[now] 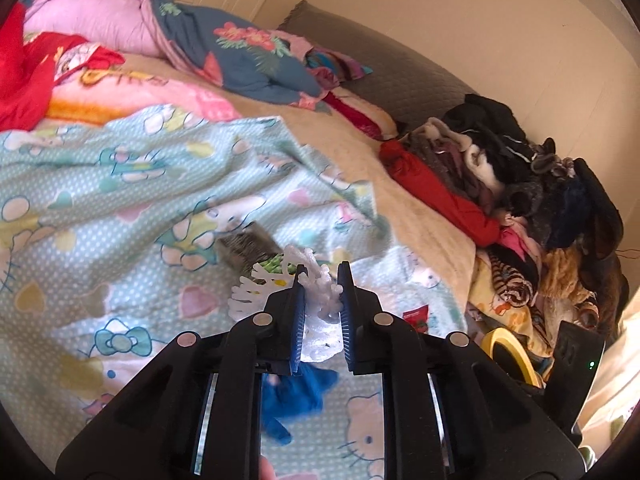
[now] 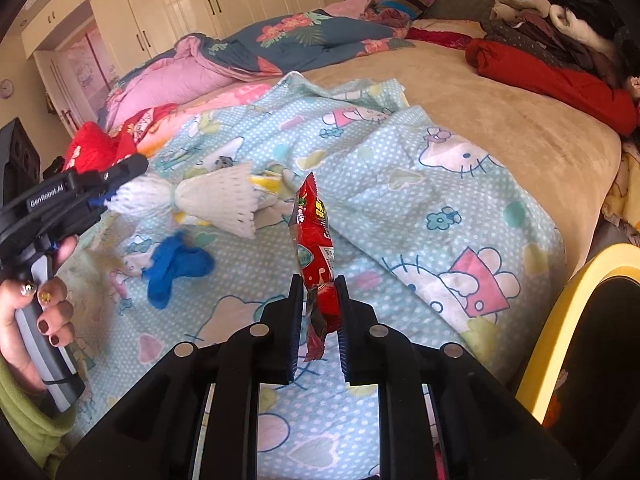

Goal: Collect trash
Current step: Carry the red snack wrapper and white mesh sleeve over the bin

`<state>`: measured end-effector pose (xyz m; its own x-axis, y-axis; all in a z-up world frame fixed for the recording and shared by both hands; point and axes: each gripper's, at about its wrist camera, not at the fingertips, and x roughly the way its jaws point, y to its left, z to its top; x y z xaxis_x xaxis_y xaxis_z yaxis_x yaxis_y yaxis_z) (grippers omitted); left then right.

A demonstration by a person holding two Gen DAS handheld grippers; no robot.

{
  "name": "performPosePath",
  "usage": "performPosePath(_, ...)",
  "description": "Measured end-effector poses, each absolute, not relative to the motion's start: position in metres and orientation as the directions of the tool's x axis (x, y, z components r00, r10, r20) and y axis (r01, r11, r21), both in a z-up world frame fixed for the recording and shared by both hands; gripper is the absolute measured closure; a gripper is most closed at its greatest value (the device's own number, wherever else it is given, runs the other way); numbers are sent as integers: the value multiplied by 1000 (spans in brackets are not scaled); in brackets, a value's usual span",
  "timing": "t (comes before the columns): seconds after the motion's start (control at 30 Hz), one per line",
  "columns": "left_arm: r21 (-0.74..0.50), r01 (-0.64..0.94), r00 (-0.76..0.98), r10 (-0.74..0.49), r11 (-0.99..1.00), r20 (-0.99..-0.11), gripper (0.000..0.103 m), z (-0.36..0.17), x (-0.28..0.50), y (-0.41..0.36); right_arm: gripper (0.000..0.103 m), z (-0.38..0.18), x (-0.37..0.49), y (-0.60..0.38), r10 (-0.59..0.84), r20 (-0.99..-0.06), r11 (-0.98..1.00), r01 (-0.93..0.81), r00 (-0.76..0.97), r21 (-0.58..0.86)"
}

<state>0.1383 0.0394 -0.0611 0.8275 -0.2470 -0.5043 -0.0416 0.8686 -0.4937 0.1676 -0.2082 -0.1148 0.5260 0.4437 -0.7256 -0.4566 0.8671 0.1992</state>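
Now the left tool (image 1: pixel 320 280) pinches the white foam net (image 1: pixel 316 284) above the bed (image 2: pixel 520 128); the right tool (image 2: pixel 318 292) clamps the red wrapper (image 2: pixel 314 248). Both should carry steadily to the yellow-rimmed bin (image 2: pixel 568 312) before releasing.

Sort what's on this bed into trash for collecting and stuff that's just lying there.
Trash:
- foam net, in the left tongs
- red wrapper, in the right tongs
- blue glove, on the blanket

Lying about:
- clothes pile
- quilt
- red garment
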Motion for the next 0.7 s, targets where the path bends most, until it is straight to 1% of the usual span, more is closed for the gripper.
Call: performPosePath(0.7,-499,-9,873,-237,866,-427,93,-19,121,42,88,-89,150,-224,487,-665,855,-466,566,230)
